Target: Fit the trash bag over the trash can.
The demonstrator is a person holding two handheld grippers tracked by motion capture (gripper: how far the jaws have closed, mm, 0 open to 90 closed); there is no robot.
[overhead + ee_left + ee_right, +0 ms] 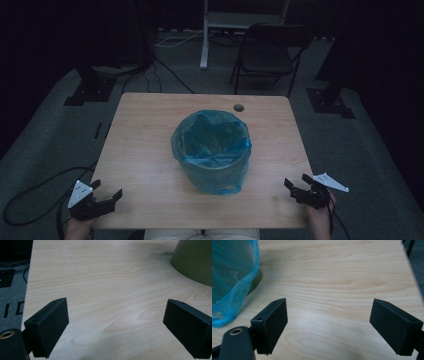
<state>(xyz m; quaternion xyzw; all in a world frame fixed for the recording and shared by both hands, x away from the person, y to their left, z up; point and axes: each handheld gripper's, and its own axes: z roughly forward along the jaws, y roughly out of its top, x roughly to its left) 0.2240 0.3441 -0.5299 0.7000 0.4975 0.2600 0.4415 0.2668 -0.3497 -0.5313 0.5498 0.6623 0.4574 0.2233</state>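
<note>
Left tongs [106,189] and right tongs [295,181] spread, empty, crinkled blue bag [212,137] lining round bin, woodgrain table [145,150]

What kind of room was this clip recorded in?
Probably a lab or studio set up for recording: a lone wooden table on grey carpet, dark stand bases either side, cables across the floor, and a folding chair behind.
</note>
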